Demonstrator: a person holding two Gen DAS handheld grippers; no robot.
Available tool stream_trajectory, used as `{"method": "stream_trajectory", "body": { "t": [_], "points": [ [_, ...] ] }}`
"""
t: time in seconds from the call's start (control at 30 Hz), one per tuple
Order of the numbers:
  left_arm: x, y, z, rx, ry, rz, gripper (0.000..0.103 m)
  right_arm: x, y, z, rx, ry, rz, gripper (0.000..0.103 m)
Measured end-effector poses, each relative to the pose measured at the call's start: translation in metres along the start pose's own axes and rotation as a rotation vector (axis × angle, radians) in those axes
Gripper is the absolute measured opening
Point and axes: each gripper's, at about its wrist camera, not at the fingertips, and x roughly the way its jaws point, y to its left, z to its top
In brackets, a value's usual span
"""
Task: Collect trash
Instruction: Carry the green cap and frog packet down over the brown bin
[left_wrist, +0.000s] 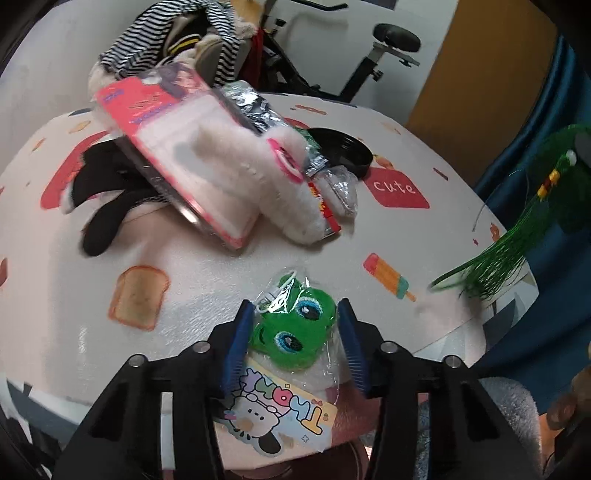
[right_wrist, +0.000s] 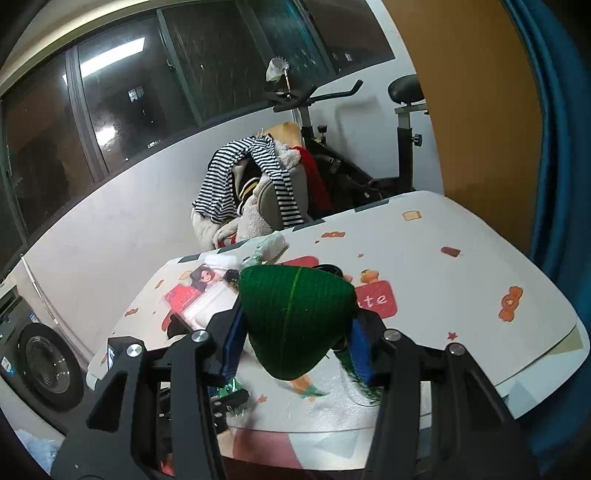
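Patterned table (left_wrist: 207, 280) bearing a far-left clutter of pink card pack (left_wrist: 177, 147) and fluffy white toy (left_wrist: 258, 173); right gripper (right_wrist: 295, 341) clamped on a green cone-shaped ornament (right_wrist: 295, 317); left gripper (left_wrist: 291, 339), jaws half-open, straddling the bagged green frog toy (left_wrist: 295, 332) at the near edge, contact unclear.

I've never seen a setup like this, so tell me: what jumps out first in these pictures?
Probably the bright green frog toy, sealed in a clear bag near the front edge of the table, with the left tongs standing on either side of it. Next, the dark green woven cone that the right tongs hold above the table, its green tassel hanging below. Farther back lies a jumble: a pink-backed package, white plush and black fabric.
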Motion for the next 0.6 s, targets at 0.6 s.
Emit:
{"method": "stream_trajectory", "body": {
  "t": [0.6],
  "points": [
    [-0.144,0.049,-0.068,-0.084,-0.130,-0.022,0.042,-0.026,0.066,-0.027,-0.128,0.090,0.104,0.049]
  ]
}}
